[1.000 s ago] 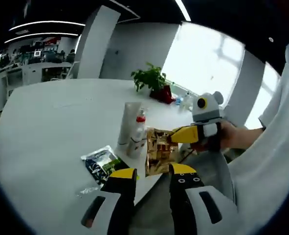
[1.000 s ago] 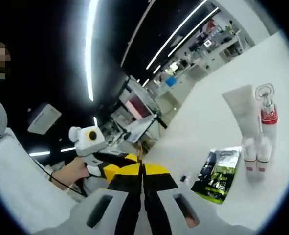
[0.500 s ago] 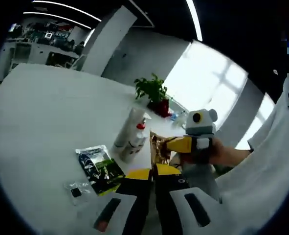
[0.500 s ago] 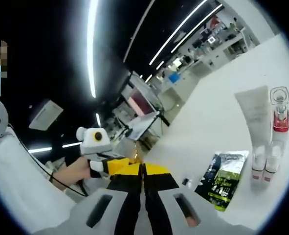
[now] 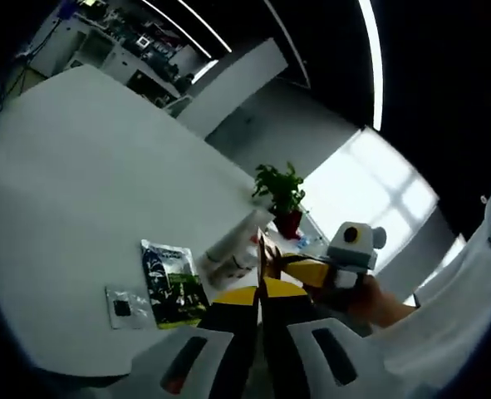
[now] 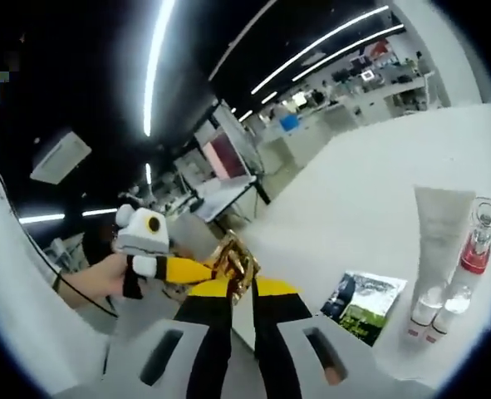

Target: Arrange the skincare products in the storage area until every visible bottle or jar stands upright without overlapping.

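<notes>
Both grippers pinch one gold packet (image 6: 235, 264) in the air, just off the desk's near edge. The left gripper (image 5: 260, 293) and the right gripper (image 6: 233, 287) are closed on it. Move both hands together, so it does not tear. Farther in stand the white tube (image 6: 435, 237) and spray bottle (image 6: 469, 262), upright, with a green sachet (image 6: 363, 304) lying flat beside them.
</notes>
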`<state>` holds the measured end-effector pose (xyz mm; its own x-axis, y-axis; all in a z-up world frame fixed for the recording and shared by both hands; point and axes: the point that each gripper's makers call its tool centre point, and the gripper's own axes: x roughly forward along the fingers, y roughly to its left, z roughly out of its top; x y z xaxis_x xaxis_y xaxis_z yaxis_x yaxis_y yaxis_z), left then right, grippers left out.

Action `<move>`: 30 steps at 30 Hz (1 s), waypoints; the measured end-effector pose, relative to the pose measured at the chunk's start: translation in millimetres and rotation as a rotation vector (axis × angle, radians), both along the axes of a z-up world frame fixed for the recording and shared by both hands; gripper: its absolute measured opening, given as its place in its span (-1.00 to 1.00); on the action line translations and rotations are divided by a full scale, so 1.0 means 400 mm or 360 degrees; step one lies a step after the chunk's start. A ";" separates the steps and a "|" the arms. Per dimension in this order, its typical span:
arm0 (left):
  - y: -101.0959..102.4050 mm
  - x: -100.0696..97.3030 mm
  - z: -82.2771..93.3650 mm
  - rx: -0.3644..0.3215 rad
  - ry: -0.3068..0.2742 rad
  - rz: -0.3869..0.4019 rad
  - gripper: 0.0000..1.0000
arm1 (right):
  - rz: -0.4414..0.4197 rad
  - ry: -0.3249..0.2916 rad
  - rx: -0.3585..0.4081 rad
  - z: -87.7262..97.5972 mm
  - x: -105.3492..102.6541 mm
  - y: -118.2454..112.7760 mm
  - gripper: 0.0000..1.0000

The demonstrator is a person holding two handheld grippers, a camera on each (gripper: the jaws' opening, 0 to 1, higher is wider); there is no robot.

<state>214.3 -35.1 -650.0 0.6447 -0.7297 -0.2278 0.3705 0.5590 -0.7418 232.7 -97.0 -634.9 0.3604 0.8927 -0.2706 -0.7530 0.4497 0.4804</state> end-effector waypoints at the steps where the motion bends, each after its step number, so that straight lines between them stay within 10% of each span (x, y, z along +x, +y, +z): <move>1: 0.002 0.002 -0.001 -0.0006 0.0002 0.0004 -0.91 | -0.0005 -0.0008 -0.0017 0.000 0.005 0.002 -0.83; 12: 0.029 0.031 -0.048 -0.0012 0.0095 0.0110 -0.90 | 0.0074 -0.0242 -0.0456 -0.046 0.067 0.040 -0.95; 30: 0.087 0.110 -0.195 0.0280 0.0319 0.0159 -0.90 | 0.0109 -0.0384 -0.0746 -0.172 0.160 0.122 -0.98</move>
